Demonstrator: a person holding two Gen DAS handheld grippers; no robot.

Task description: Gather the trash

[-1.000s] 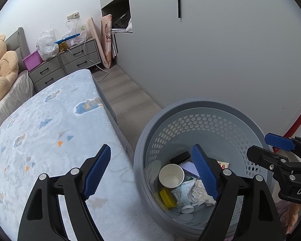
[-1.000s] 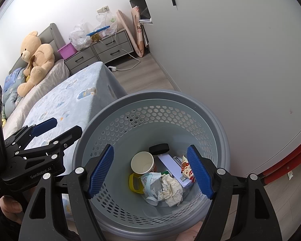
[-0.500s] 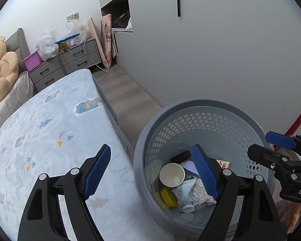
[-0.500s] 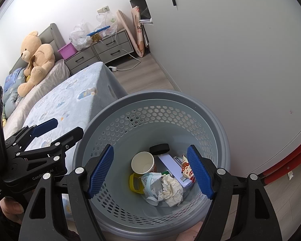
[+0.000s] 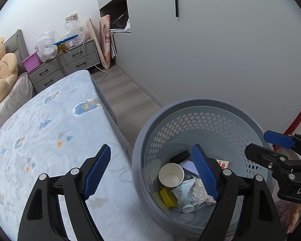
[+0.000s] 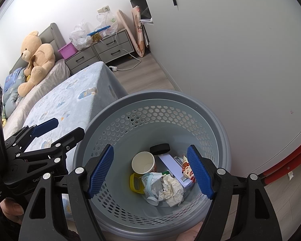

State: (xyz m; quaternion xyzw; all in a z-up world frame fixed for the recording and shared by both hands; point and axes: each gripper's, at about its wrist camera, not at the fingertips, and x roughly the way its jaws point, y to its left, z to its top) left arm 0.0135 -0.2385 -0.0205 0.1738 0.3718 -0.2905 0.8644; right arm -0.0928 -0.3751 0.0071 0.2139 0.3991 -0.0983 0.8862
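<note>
A grey perforated trash basket (image 6: 220, 124) stands on the floor beside the bed; it also shows in the left wrist view (image 5: 190, 102). Inside lie a paper cup (image 6: 143, 162), crumpled paper (image 6: 171, 190), a yellow lid (image 6: 135, 182), a black lid (image 6: 159, 148) and a white box (image 6: 171, 164). My right gripper (image 6: 150, 170) is open and empty above the basket. My left gripper (image 5: 151, 169) is open and empty, straddling the basket's left rim and the bed edge. Each gripper shows in the other's view: the right one (image 5: 271, 146), the left one (image 6: 56, 130).
A bed with a light blue patterned cover (image 5: 40, 130) lies left of the basket. A teddy bear (image 6: 36, 58) sits at its head. Grey drawers (image 5: 70, 64) with plastic bags stand at the back. A white wardrobe wall (image 5: 210, 50) runs right. Wooden floor (image 5: 128, 98) lies between.
</note>
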